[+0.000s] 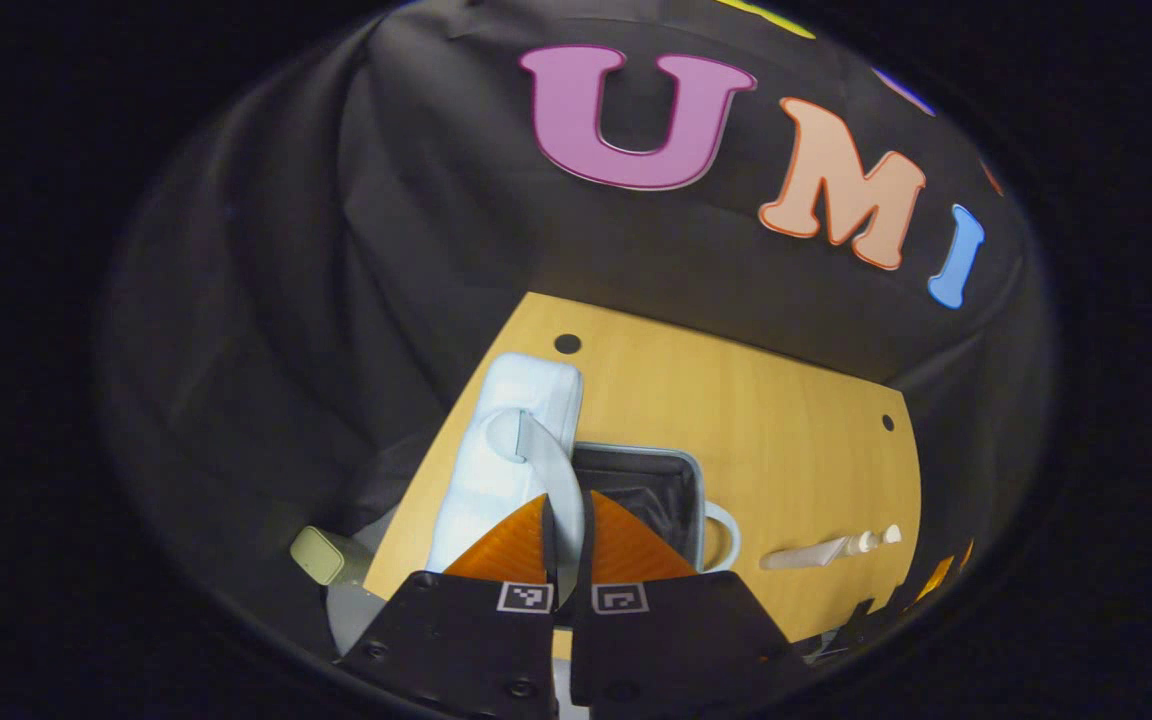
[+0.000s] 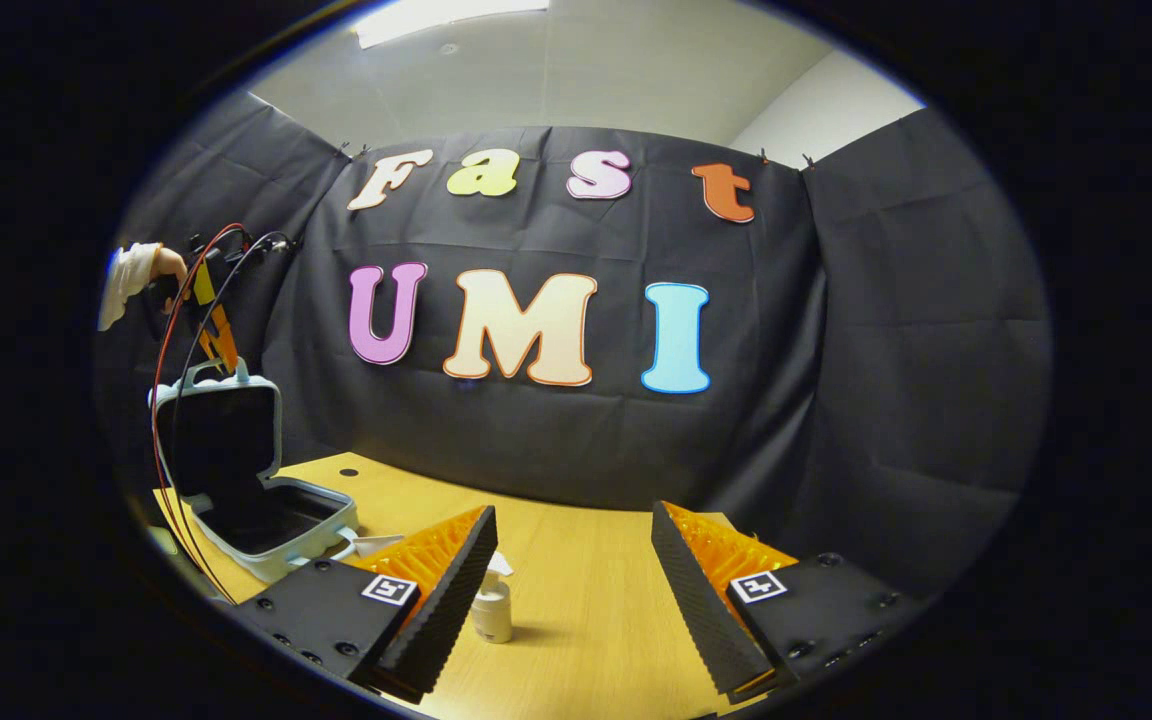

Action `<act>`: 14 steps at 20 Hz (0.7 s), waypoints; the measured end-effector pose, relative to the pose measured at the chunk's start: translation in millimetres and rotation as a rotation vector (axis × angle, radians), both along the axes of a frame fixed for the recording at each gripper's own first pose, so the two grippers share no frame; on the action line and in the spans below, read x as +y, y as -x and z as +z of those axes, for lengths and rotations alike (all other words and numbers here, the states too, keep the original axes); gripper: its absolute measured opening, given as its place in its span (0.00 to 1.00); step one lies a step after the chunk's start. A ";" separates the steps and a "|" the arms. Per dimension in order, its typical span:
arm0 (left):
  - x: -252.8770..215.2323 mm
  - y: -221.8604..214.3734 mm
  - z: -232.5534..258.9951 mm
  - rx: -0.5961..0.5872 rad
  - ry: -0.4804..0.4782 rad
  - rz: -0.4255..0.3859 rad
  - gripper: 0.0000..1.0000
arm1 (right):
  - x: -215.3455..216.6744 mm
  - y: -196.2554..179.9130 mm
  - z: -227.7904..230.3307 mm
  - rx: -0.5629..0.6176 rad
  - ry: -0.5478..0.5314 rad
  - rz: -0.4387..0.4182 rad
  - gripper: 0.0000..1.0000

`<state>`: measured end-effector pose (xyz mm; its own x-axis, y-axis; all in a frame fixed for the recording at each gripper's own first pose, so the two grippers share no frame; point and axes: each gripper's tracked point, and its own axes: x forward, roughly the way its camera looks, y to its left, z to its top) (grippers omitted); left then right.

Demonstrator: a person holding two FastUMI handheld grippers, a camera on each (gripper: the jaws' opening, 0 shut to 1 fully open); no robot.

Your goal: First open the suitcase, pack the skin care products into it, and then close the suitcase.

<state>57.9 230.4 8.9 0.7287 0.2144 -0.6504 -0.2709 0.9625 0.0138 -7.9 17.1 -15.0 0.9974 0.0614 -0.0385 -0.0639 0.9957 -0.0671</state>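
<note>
The light blue suitcase [image 2: 266, 545] lies open at the table's left end, its lid [image 2: 221, 430] standing upright and its black inside bare. From above, my left gripper [image 1: 568, 520] is shut on the lid's grey handle [image 1: 546, 450]; the same gripper [image 2: 221, 350] hangs over the lid, held by a hand [image 2: 136, 275]. A pale tube [image 1: 826, 548] lies on the wood to the right of the case. My right gripper [image 2: 572, 515] stands open low over the table. A small white bottle [image 2: 491, 605] stands upright just beside its left finger, apart from it.
The yellow wooden table [image 2: 576, 640] has small round holes near its far edge. Red and black cables [image 2: 171, 400] hang down by the raised lid. A pale green object [image 1: 318, 555] sits off the table's left edge.
</note>
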 end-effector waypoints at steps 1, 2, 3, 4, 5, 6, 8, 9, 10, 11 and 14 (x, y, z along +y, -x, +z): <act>13.7 4.6 0.1 -0.010 -0.007 0.018 0.00 | 4.9 1.1 0.1 0.001 -0.002 0.006 0.98; 27.6 8.9 1.1 -0.021 -0.018 0.030 0.00 | 9.8 2.3 0.6 0.002 -0.003 0.010 0.98; 39.6 10.6 -1.3 -0.030 -0.027 0.040 0.00 | 14.4 3.4 0.6 0.003 -0.004 0.013 0.98; 51.2 12.6 -2.5 -0.037 -0.029 0.044 0.00 | 18.4 4.5 1.4 0.003 -0.002 0.014 0.98; 58.6 15.8 -3.4 -0.044 -0.021 0.049 0.00 | 21.9 5.0 1.9 0.004 0.001 0.013 0.98; 66.1 17.8 -3.9 -0.051 -0.011 0.051 0.00 | 24.3 5.6 2.9 0.004 0.007 0.011 0.98; 82.6 18.5 -6.6 -0.069 0.007 0.062 0.00 | 30.4 7.6 6.4 0.001 0.020 0.008 0.98; 92.8 20.1 -7.8 -0.076 0.012 0.073 0.00 | 33.1 8.7 7.1 0.000 0.028 0.005 0.98; 103.8 21.0 -9.7 -0.079 0.019 0.081 0.00 | 34.5 9.4 7.8 -0.001 0.037 -0.001 0.97; 112.6 24.0 -14.0 -0.082 0.026 0.090 0.00 | 35.5 10.7 8.5 -0.002 0.044 -0.009 0.99; 142.1 34.6 -31.9 -0.056 0.029 0.120 0.00 | 41.6 12.8 14.1 -0.012 0.020 -0.032 0.97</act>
<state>23.3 372.5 -23.0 0.7345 0.2835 -0.6166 -0.3834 0.9230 -0.0324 -20.7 58.7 -0.9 0.9992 0.0291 -0.0279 -0.0314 0.9957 -0.0872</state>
